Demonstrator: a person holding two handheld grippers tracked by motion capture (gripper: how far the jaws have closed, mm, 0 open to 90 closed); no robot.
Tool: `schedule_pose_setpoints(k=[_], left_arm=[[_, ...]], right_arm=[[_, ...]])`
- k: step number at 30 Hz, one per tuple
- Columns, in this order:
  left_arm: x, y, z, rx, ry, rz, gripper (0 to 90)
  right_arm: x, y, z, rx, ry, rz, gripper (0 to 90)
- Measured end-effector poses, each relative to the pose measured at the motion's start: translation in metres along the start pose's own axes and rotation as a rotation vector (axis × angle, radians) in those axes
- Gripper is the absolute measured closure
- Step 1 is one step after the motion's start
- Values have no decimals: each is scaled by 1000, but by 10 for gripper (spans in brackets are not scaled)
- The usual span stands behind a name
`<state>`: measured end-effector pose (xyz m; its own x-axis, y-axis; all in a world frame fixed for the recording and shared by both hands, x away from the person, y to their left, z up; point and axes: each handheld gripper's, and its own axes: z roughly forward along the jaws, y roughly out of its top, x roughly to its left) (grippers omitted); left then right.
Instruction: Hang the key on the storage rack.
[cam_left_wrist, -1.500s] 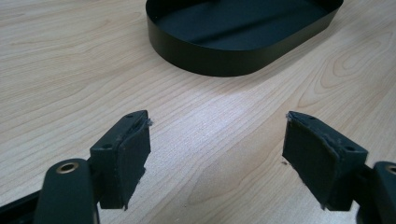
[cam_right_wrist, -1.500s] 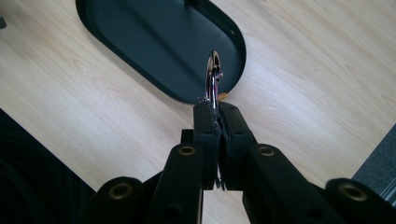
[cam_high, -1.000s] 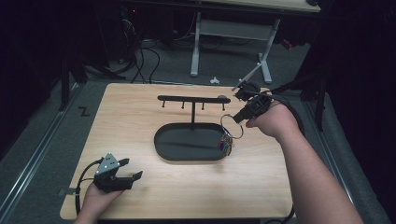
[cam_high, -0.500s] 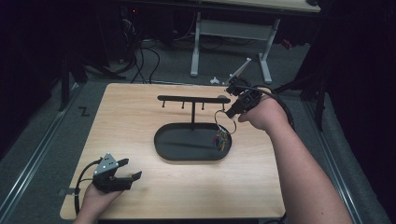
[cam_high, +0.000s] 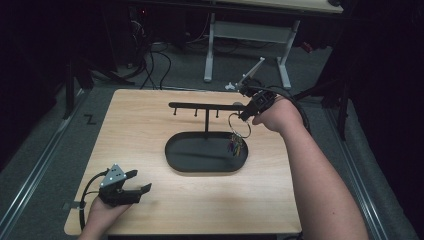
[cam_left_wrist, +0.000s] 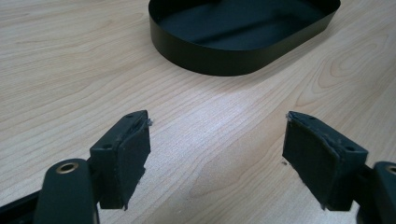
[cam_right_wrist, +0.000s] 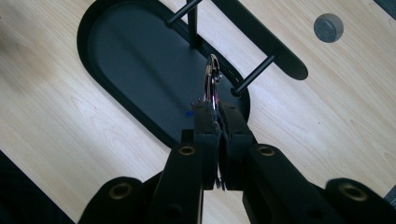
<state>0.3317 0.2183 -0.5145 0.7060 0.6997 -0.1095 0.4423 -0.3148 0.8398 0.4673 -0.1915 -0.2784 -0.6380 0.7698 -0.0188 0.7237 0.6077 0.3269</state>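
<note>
Right tool (cam_high: 248, 114): jaws clenched on the silver metal key ring (cam_right_wrist: 212, 81) — held up at the right end of the black T-shaped hook rack (cam_high: 205, 106), near its outermost peg.
Key ring: upright between the pads; a bunch of small coloured tags (cam_high: 236, 146) dangles from it over the right end of the rack's black oval tray (cam_high: 181, 161).
Left tool (cam_high: 130, 187): released, jaws wide apart with nothing between them — resting on the pale wooden counter (cam_high: 140, 130), well in front of the tray and to its left.
</note>
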Motion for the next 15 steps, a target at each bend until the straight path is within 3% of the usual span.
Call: schedule_pose_setpoints(k=[15], left_arm=[[-1, 2, 4, 3, -15, 4, 240]], right_arm=[[-19, 8, 18, 13, 1, 24, 875]])
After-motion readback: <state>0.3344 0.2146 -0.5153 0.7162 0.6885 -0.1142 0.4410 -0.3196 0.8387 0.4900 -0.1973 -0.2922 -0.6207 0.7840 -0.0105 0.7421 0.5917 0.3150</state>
